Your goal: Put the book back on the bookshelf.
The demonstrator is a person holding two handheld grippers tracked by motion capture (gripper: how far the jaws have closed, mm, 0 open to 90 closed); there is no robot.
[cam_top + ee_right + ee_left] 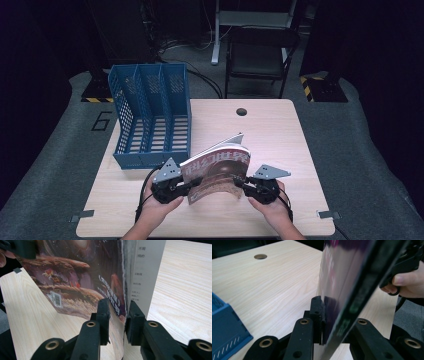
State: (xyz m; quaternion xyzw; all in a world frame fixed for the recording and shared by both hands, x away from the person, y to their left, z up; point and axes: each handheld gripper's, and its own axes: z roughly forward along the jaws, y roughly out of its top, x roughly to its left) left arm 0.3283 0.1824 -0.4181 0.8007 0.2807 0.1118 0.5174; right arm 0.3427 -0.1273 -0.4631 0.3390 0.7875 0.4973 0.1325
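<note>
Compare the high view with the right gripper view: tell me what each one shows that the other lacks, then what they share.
High view alone: the blue file rack standing at the table's back left, a black chair beyond the table, the round hole in the tabletop, and the left gripper and right gripper at the magazine's two side edges.

Right gripper view alone: the barcode on the cover and printed text on an inner page.

Both: the magazine standing upright and the light wooden table.
</note>
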